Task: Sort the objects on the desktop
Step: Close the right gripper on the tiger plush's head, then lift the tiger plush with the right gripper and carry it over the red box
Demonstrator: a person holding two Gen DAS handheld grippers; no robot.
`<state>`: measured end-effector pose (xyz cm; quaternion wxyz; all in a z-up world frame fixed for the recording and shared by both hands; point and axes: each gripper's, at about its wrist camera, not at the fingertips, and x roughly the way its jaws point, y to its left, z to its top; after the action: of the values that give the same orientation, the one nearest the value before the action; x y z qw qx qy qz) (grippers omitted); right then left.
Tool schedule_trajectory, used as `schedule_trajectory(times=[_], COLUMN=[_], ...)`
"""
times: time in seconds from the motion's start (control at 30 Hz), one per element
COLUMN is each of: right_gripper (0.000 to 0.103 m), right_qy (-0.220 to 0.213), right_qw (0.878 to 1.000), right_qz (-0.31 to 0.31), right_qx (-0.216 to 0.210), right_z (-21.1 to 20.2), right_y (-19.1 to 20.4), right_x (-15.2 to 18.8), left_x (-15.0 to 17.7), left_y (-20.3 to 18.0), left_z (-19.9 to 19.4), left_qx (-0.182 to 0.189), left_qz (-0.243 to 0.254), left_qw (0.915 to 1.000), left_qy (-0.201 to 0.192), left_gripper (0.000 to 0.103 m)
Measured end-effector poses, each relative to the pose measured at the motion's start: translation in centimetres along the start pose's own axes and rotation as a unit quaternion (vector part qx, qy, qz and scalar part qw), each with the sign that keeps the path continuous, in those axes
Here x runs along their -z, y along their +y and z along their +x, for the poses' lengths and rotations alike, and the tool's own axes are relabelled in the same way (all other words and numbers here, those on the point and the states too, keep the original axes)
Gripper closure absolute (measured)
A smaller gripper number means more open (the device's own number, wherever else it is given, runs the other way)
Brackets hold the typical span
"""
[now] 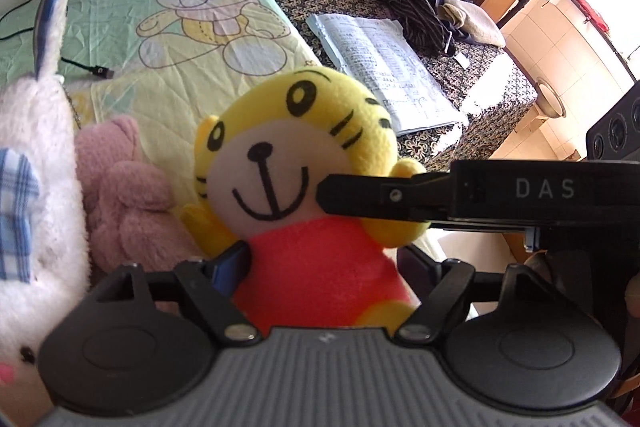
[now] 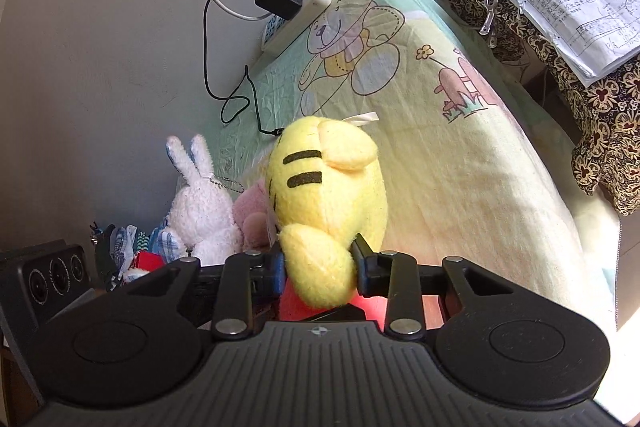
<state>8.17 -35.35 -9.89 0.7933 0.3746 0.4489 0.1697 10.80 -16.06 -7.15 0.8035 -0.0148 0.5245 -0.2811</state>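
**A:** Where is the toy, and what has hold of it?

**B:** The yellow plush tiger with black stripes and a red fleece shirt sits upright between both of my tongs, over the pale quilted blanket with a printed teddy bear. My left tongs straddle its red torso, fingers against either side; I read that as a grip, though the lower body is hidden behind the tool. My right tongs are pinched on one soft yellow arm, which bulges between the pads.

**A:** Which way does it lie?

**B:** Its long axis runs upward, head away from the left tongs and face towards that camera. The right tongs come in from the toy's side, crossing in front of its cheek. The left hand carries the bulk, so I'd judge it leads the move.

**A:** What's nearby?

**B:** To the toy's left, close by, a fluffy white plush rabbit with blue-lined ears and a shaggy pink plush toy lean together. All are soft, so they should squash rather than slip.
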Motion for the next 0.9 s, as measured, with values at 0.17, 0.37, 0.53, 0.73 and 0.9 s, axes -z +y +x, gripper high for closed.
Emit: schedule_trajectory(times=[0.17, 0.37, 0.53, 0.73, 0.9], right_gripper=[0.069, 0.069, 0.069, 0.069, 0.069], right_qy=[-0.021, -0.058, -0.091, -0.114, -0.12], right_qw=[1.0, 0.998, 0.994, 0.99, 0.984], right_qz=[-0.009, -0.015, -0.055, -0.086, -0.121], right_qx=[0.014, 0.013, 0.003, -0.024, -0.046], right_z=[-2.6, -6.2, -8.4, -9.3, -8.6], right_y=[0.8, 2.2, 5.0, 8.8, 13.2], right_x=[1.6, 3.4, 4.9, 6.6, 8.5], left_x=[1.1, 2.6, 3.6, 5.2, 7.3], left_y=[-1.8, -4.4, -5.5, -3.9, -1.1], left_z=[-1.1, -4.5, -8.2, -13.2, -17.7], left_qx=[0.02, 0.035, 0.031, 0.029, 0.011], left_qz=[0.02, 0.052, 0.07, 0.067, 0.07], left_qw=[0.9996, 0.9974, 0.9938, 0.9882, 0.9816], left_qy=[-0.002, -0.036, -0.081, -0.135, -0.177], left_gripper=[0.026, 0.026, 0.026, 0.026, 0.026])
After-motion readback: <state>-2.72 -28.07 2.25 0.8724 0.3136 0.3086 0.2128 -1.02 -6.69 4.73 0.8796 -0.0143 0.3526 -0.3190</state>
